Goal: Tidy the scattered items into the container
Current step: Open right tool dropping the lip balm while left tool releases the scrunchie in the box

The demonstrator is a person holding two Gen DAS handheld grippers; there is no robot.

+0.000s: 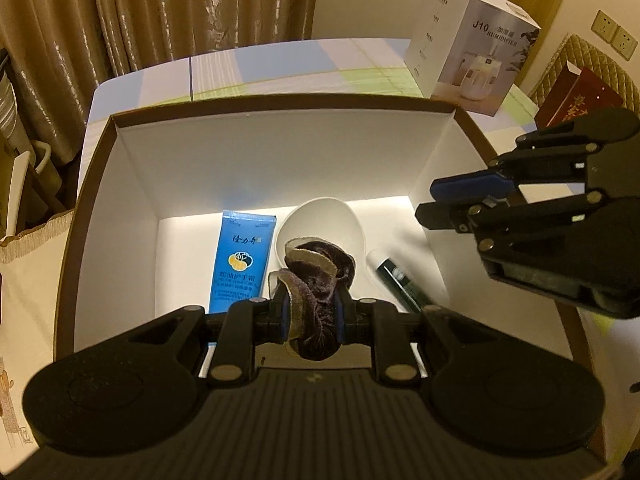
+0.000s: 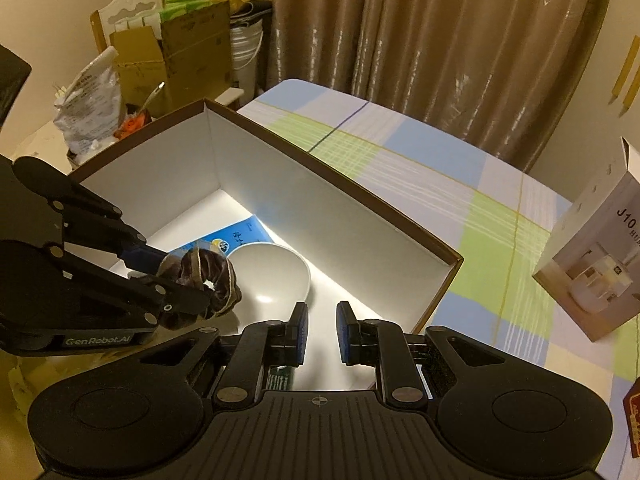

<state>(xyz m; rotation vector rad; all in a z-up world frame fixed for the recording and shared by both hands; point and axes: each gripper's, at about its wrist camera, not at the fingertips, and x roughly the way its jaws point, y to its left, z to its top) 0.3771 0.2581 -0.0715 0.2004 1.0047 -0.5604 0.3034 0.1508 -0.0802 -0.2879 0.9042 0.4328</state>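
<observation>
The container is a large open box [image 1: 280, 106] with brown rim and white inside [image 2: 320, 208]. In it lie a white bowl [image 1: 320, 220] [image 2: 272, 272], a blue hand-cream tube [image 1: 240, 260] [image 2: 224, 240] and a dark bottle with a white cap [image 1: 400, 280]. My left gripper [image 1: 310, 300] [image 2: 192, 280] is shut on a dark velvet scrunchie [image 1: 316, 280] [image 2: 208, 276] with beige trim, held over the box just above the bowl's near edge. My right gripper [image 2: 322, 316] [image 1: 428, 200] hovers over the box's right side, jaws shut with nothing between them.
A white humidifier carton [image 1: 468, 48] [image 2: 596, 264] stands on the checked tablecloth [image 2: 440, 168] beyond the box's right end. A red box [image 1: 580, 96] sits near it. Curtains hang behind the table; cardboard boxes and bags [image 2: 172, 64] are stacked off its left side.
</observation>
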